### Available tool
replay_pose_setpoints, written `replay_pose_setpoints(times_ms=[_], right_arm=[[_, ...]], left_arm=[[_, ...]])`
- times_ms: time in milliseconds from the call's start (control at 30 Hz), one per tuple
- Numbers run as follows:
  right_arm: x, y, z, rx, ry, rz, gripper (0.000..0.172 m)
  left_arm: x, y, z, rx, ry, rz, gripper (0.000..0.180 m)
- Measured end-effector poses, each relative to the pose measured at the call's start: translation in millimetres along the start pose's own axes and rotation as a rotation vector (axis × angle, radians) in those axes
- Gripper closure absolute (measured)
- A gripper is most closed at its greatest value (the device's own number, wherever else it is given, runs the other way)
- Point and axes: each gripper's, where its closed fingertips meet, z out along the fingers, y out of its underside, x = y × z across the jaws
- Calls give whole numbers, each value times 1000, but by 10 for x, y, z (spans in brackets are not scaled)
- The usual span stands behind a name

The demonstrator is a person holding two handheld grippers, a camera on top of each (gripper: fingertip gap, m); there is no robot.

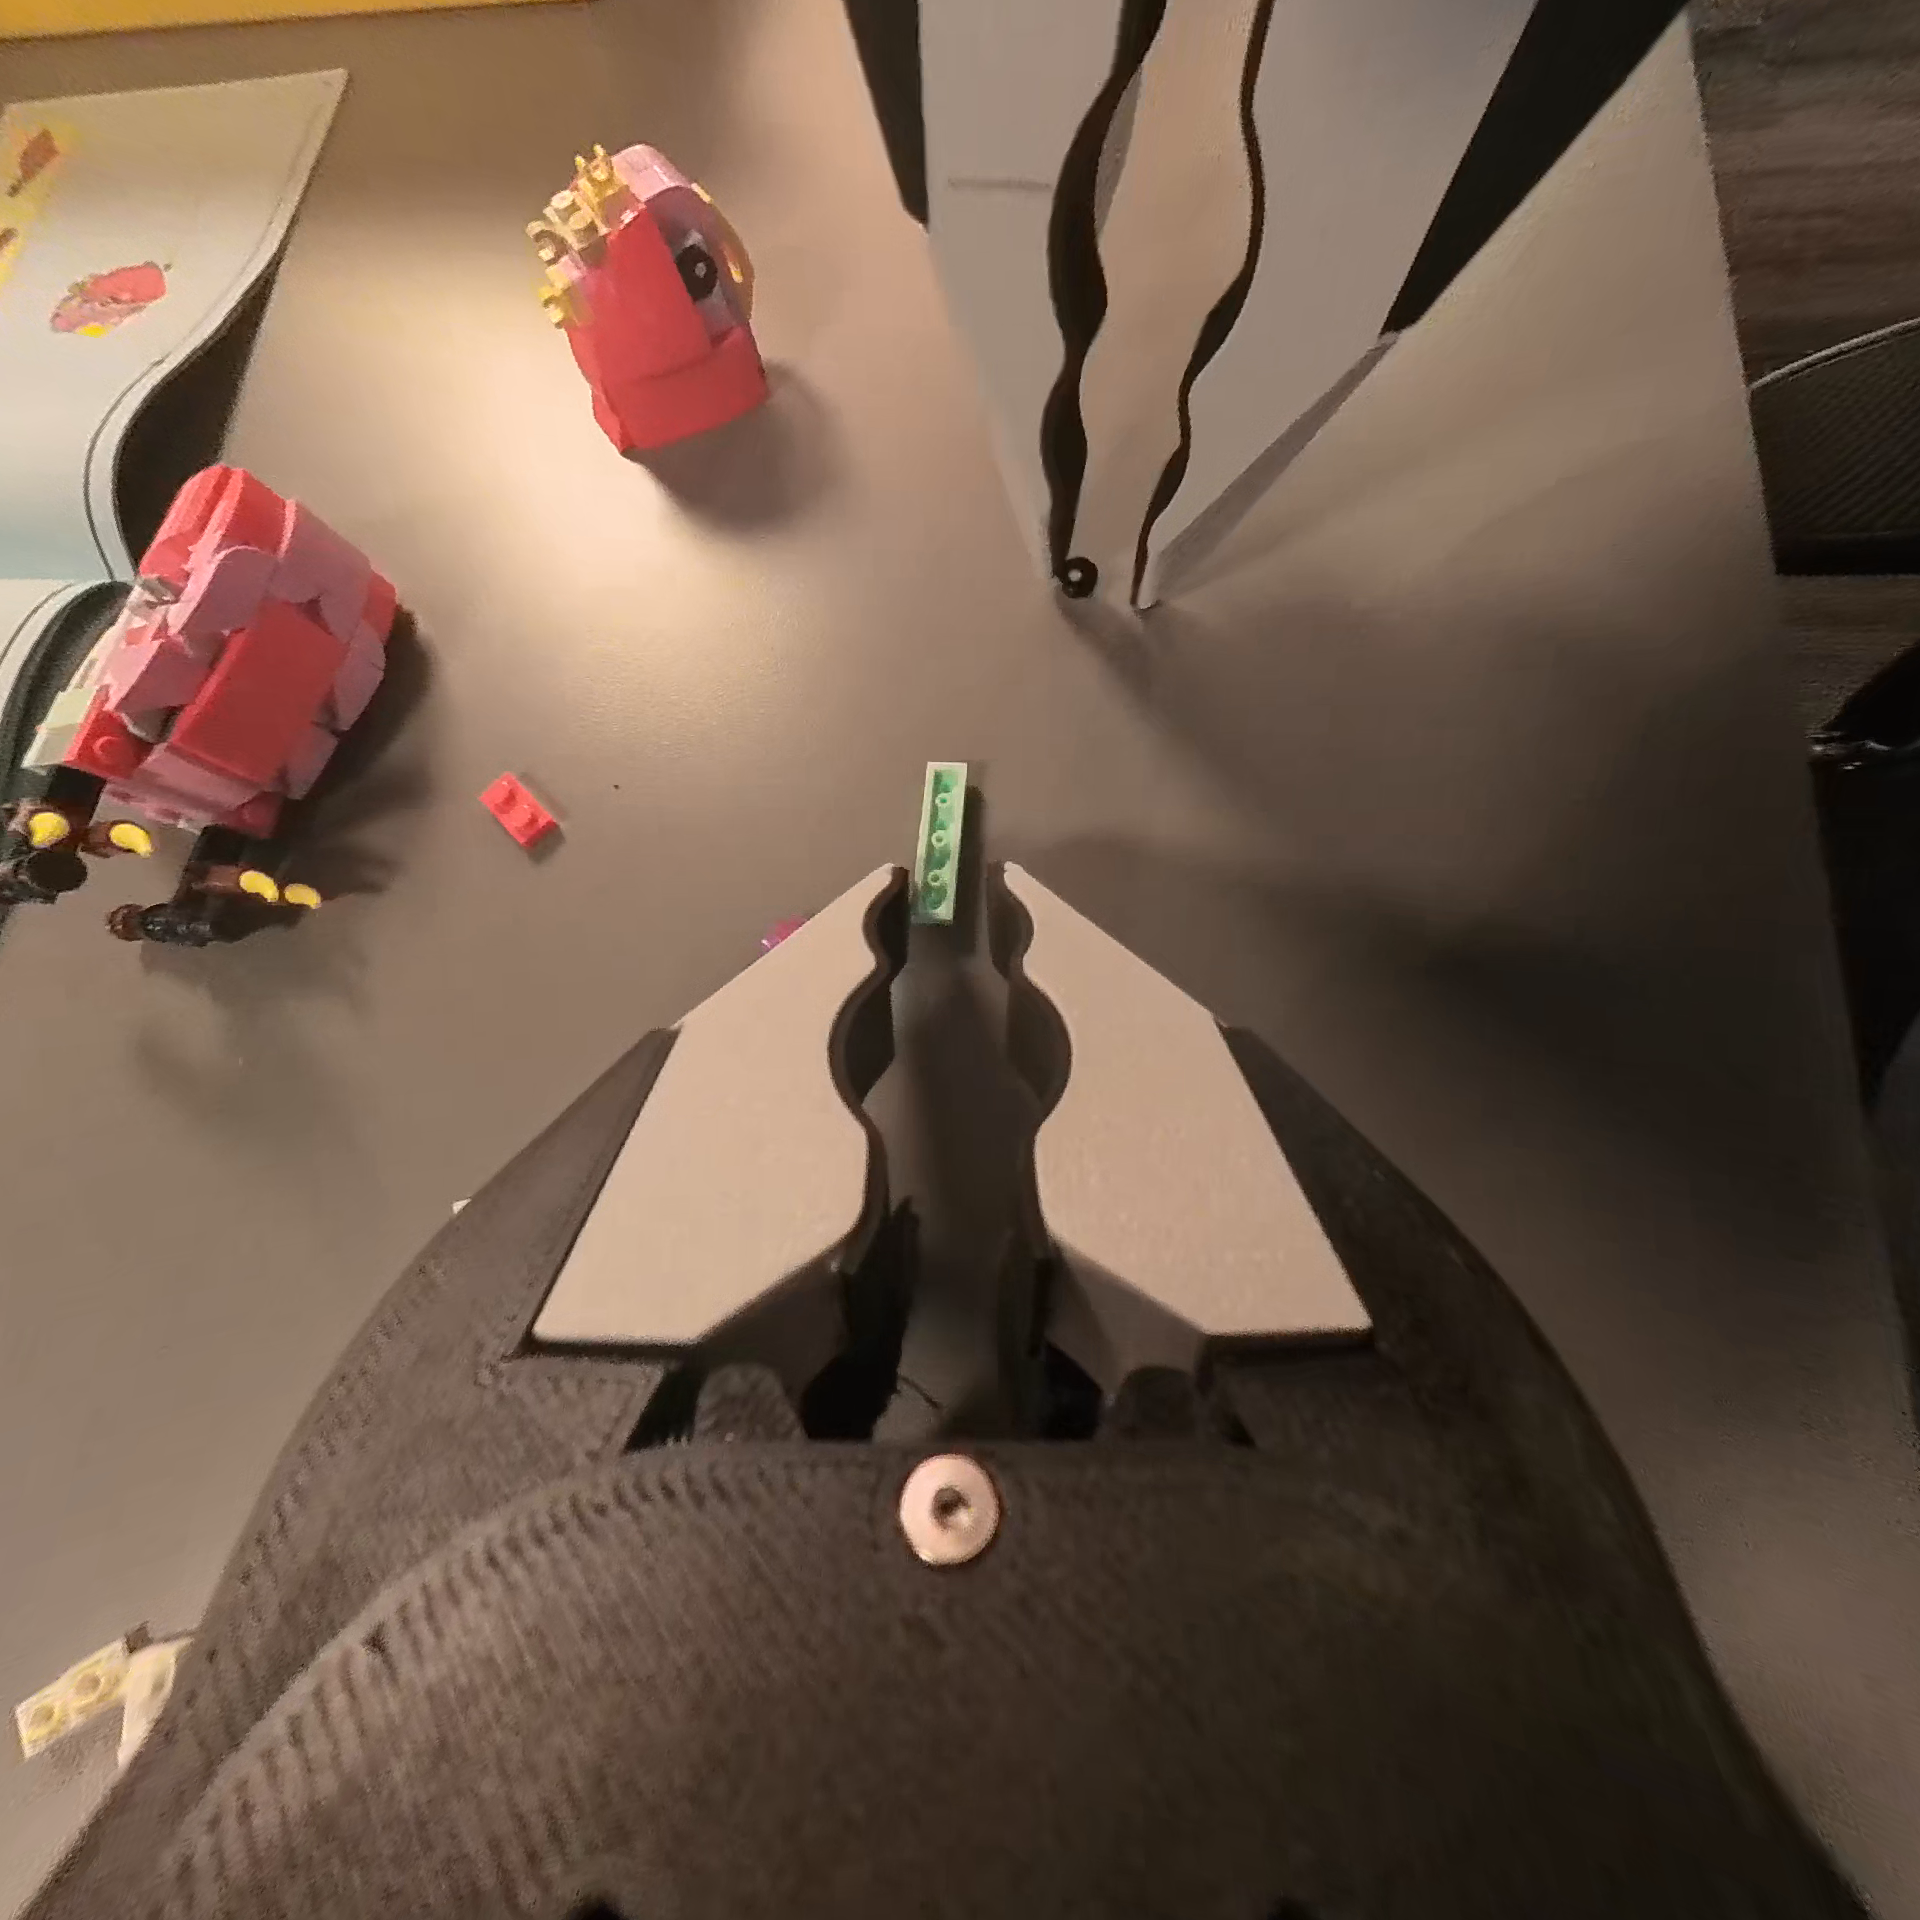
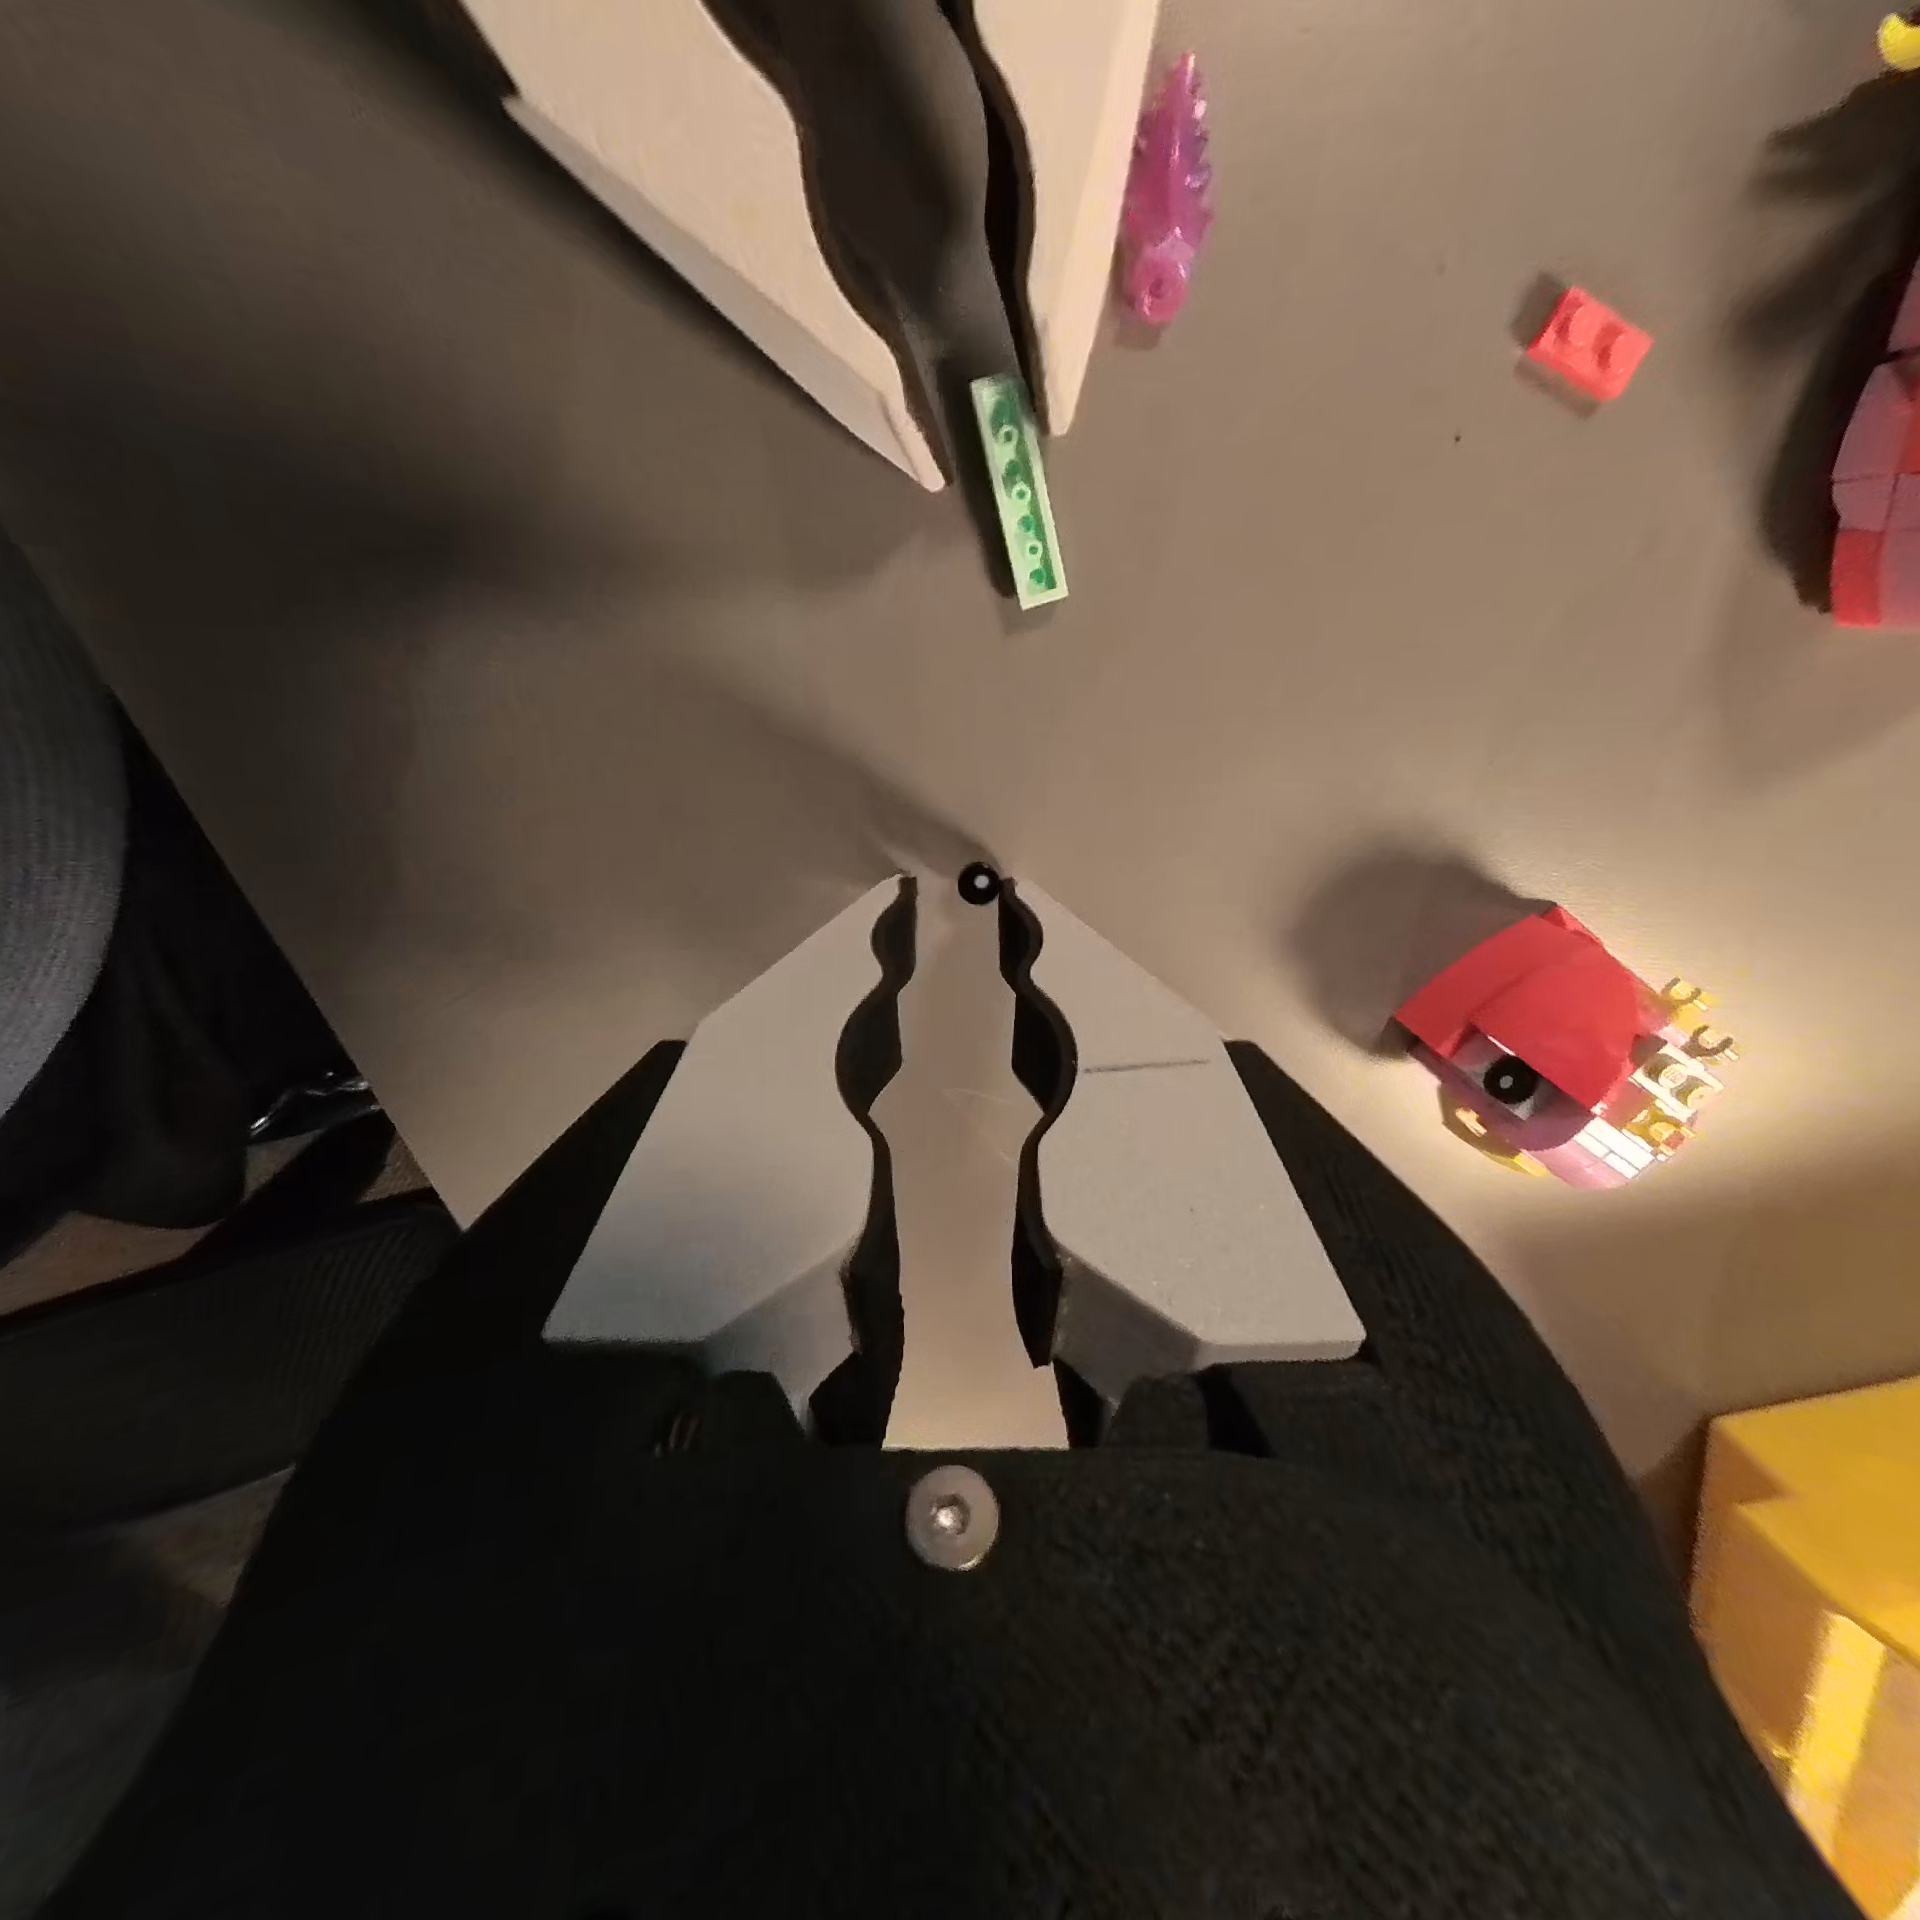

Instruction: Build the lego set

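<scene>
A: What takes up the most room?

B: The grey tabletop (image 1: 727,582). At its far left lies a curled printed booklet page (image 1: 156,208), and in the right wrist view a yellow box (image 2: 1808,1621) sits at the near right corner.

A: And the builds?

B: Two brick models. The larger is a red and pink body with brown legs and yellow claws (image 1: 229,707), lying on its side at the left. The smaller is a red and pink head piece with a black round eye and gold studs (image 1: 665,301), farther off, well apart from the body.

A: The grippers?

B: The left gripper (image 1: 951,883) has its jaws narrow, astride the near end of a light green one-by-four brick plate (image 1: 940,842) that lies on the table. The plate is close against the left pad; a gap shows between it and the right pad, so it is not clamped. The right gripper (image 2: 956,883) is also narrow, its tips down at the table. A tiny black round stud with a white centre (image 2: 977,885) lies between them, against the right pad and clear of the left.

A: Loose bits?

B: A small red two-stud plate (image 1: 522,816) between the body and the left gripper, a translucent pink spiky leaf piece (image 2: 1169,197) just beside the left gripper's finger, and pale cream plates (image 1: 83,1704) at the near left edge.
</scene>
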Motion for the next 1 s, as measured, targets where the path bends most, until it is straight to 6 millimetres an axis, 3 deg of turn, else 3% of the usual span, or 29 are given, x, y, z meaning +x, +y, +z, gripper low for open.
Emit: replay_pose_setpoints(times_ms=[333, 433, 700, 833, 1000], right_arm=[[-35, -12, -12, 38, -141, 105, 144], [-72, -21, -24, 37, -172, 128, 132], [-73, -52, -12, 87, -103, 123, 123], [-58, -73, -54, 119, -73, 113, 122], [181, -222, -272, 250, 115, 66, 122]], left_arm=[[25, 1, 7, -2, 54, -80, 172], [25, 1, 6, -2, 51, -76, 172], [-50, 6, -23, 4, -31, 25, 173], [-156, -155, -135, 130, -90, 33, 173], [-311, -437, -428, 399, -33, -186, 173]])
